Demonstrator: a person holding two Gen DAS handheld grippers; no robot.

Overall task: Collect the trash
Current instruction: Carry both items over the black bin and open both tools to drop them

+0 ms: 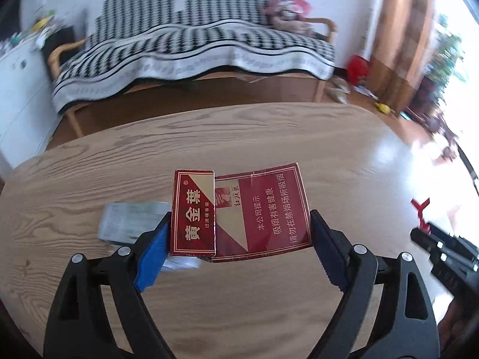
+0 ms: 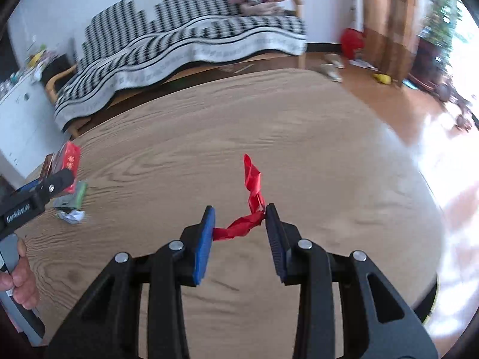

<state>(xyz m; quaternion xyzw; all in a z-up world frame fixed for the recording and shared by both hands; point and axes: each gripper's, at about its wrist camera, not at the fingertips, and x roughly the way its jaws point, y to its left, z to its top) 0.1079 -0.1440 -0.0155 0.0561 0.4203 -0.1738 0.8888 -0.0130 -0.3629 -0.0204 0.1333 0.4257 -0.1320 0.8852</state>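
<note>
L gripper clamps flattened cigarette pack btwn pads; R gripper pinches red wrapper.

I read 黄金叶 on the red cigarette pack | 吸烟有害健康 on the flattened red pack | other print too blurred.

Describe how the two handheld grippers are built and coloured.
Both are alike: the left gripper and right gripper have matte black plastic linkage arms with triangular cut-outs and round silver pivot pins. The fingers carry flat, ribbed blue pads. Seen from the right wrist camera, the left gripper's black body bears small white lettering, too blurred to read. No cables or sleeves show.
</note>
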